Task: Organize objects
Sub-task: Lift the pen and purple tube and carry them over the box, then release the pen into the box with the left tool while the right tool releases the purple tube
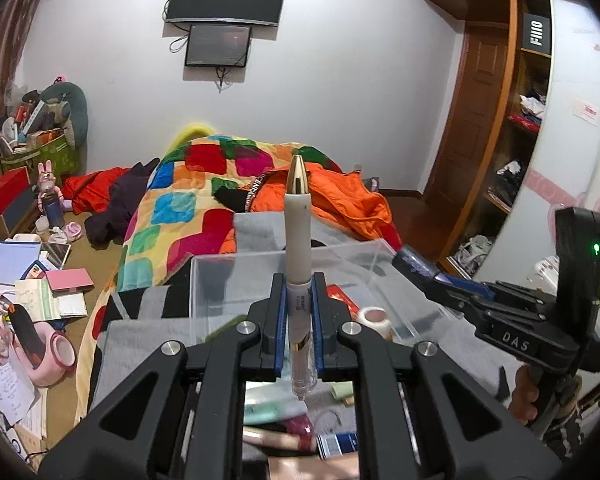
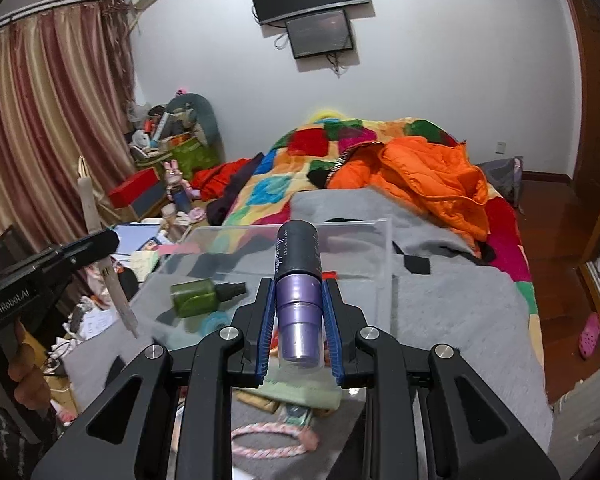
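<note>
Left gripper (image 1: 299, 320) is clamping a white pen (image 1: 298, 248) between its blue pads, jaws closed down to the pen's width. The pen is standing roughly upright, gold tip on top and clear end hanging below the fingers. It is hovering at the near edge of a clear box (image 1: 260, 280).

Right gripper (image 2: 299, 320) is pinching a purple bottle (image 2: 299, 280) with a dark cap, jaws narrowed onto the purple body and the cap pointing away from the camera. It is sitting above the near part of the same box (image 2: 382, 248).

The box is resting on a grey blanket (image 2: 452, 300) on the bed. Inside it, the right wrist view is showing a green bottle (image 2: 198, 294) lying on its side with its black nozzle pointing right. The left wrist view is showing a tape roll (image 1: 374, 317) near the box's right wall.

Past the box, an orange jacket (image 2: 428, 176) is lying over a patchwork quilt (image 1: 172, 196).

In front of the box, loose items are showing under both grippers, among them a pink braided band (image 2: 274, 438); the rest is too blurred to name.

Each gripper is showing in the other's view, off to the side.
</note>
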Demonstrator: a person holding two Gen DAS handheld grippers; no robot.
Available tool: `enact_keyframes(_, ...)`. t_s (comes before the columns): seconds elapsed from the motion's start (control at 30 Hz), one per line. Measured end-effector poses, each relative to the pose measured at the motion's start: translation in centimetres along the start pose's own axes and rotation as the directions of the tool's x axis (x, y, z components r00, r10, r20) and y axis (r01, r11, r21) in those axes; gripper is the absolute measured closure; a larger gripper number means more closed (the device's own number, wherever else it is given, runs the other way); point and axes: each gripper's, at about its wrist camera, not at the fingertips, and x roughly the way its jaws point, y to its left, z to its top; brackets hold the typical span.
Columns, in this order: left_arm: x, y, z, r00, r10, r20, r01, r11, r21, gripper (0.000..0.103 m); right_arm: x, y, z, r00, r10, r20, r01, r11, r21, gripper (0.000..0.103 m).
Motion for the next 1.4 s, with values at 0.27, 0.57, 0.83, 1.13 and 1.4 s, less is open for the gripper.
enact_keyframes(0.27, 3.3, 2.5, 0.2, 0.997, 0.073, -0.031, -0.075, 0.996, -0.046, 0.092, 3.2, -1.0, -0.4, 0.996, -0.063, -0.058, 0.062, 0.998, -0.007, 0.082)
enact_keyframes(0.57, 5.1, 4.0, -0.2, 0.995, 0.083, -0.056, -0.086, 0.995, -0.057, 0.092, 5.2, -1.4, -1.0, 0.991, -0.078, -0.109, 0.077, 0.997, -0.016, 0.082)
enact_keyframes(0.83, 7.3, 4.6, -1.7, 0.982, 0.088, -0.165, -0.101, 0.992, -0.073, 0.090, 6.2, -0.4, -1.3, 0.985, -0.099, -0.139, 0.091, 0.994, -0.058, 0.082)
enact_keyframes(1.13, 7.2, 4.3, -3.7, 0.977, 0.052, -0.208, -0.070, 0.994, -0.080, 0.070, 6.0, -0.6, -1.2, 0.983, -0.105, -0.152, 0.098, 0.994, -0.054, 0.081)
enact_keyframes(1.4, 5.2, 3.0, -4.2, 0.980, 0.055, -0.191, -0.062, 0.997, -0.035, 0.053, 4.9, -0.4, -1.2, 0.983, -0.122, -0.137, 0.115, 0.992, -0.059, 0.071)
